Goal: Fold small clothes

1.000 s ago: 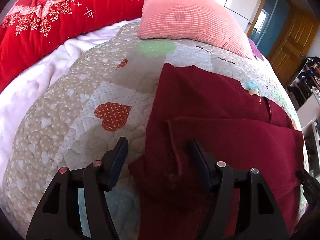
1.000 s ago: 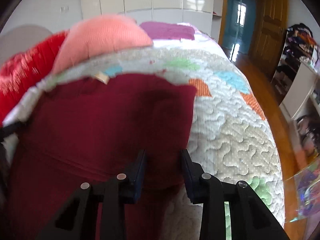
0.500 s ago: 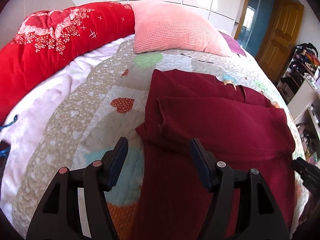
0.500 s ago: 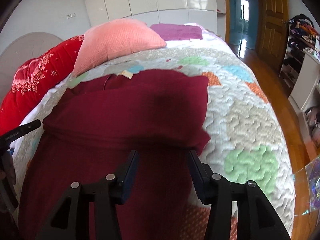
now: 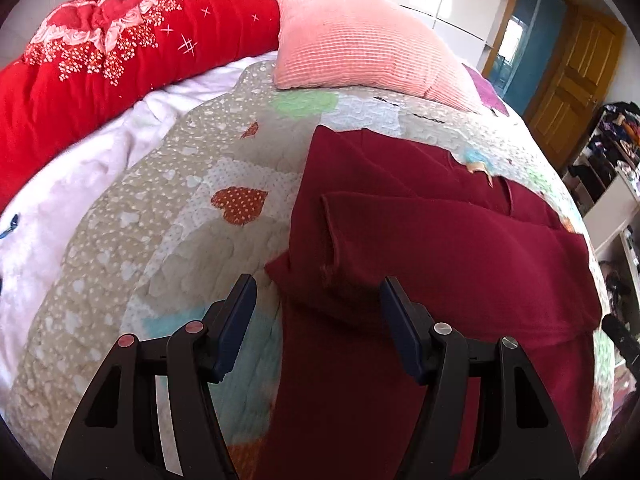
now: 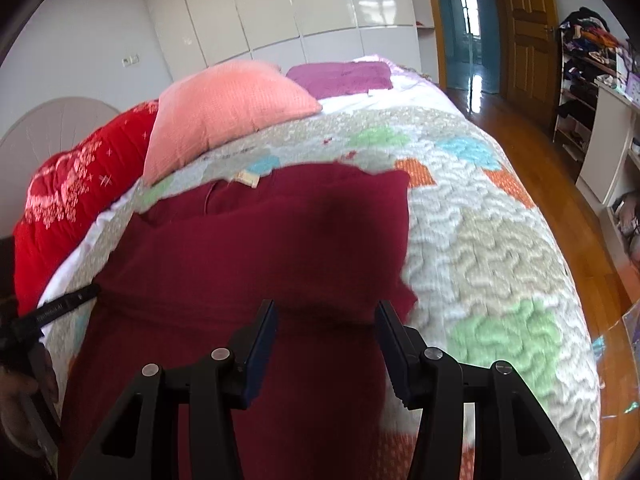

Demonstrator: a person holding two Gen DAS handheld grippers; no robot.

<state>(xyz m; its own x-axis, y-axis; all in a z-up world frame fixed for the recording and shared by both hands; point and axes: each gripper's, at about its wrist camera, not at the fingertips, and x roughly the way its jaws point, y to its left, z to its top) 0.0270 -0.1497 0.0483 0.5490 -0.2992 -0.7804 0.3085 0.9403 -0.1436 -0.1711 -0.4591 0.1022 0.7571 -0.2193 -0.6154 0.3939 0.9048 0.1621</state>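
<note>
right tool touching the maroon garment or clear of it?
Apart. In the right wrist view the right tool hangs above the maroon garment with both pads free of the cloth and nothing pinched between them.

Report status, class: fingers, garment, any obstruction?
Left gripper open, right gripper open, both empty. Maroon garment folded over on quilt. Nothing in the way.
</note>
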